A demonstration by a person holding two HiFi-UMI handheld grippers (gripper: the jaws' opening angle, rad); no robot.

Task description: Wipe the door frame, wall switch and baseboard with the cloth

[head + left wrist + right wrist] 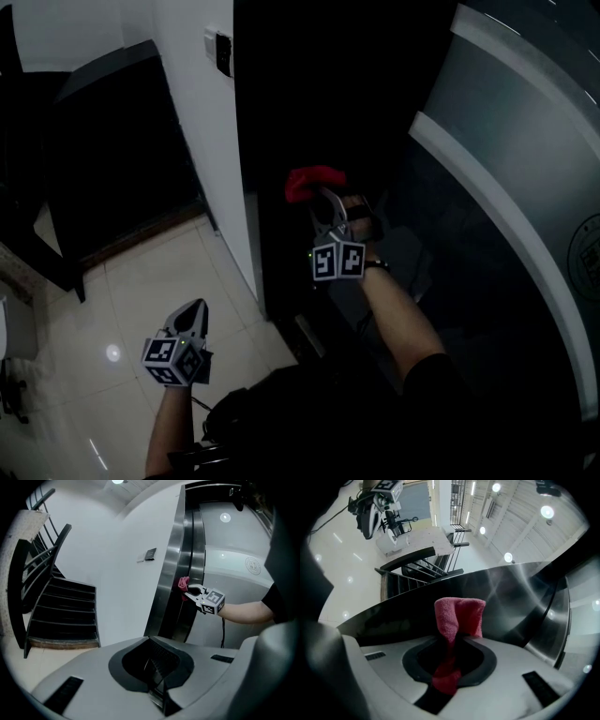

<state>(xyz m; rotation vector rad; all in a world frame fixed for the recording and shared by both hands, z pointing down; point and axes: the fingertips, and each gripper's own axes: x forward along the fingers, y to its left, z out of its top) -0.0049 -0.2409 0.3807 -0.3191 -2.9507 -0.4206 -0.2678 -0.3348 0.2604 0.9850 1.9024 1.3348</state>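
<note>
Currently we have the cloth (457,613) pinched between the jaws of the right gripper (457,632), with its red fold up against the steel door frame (515,592). It sits lower than the wall switch (150,554) on the white wall beside the frame. Our left gripper (157,670) has its jaws closed together on nothing and hangs low over the tile floor (141,281), well apart from the frame, with the stairs (65,604) to its left.
</note>
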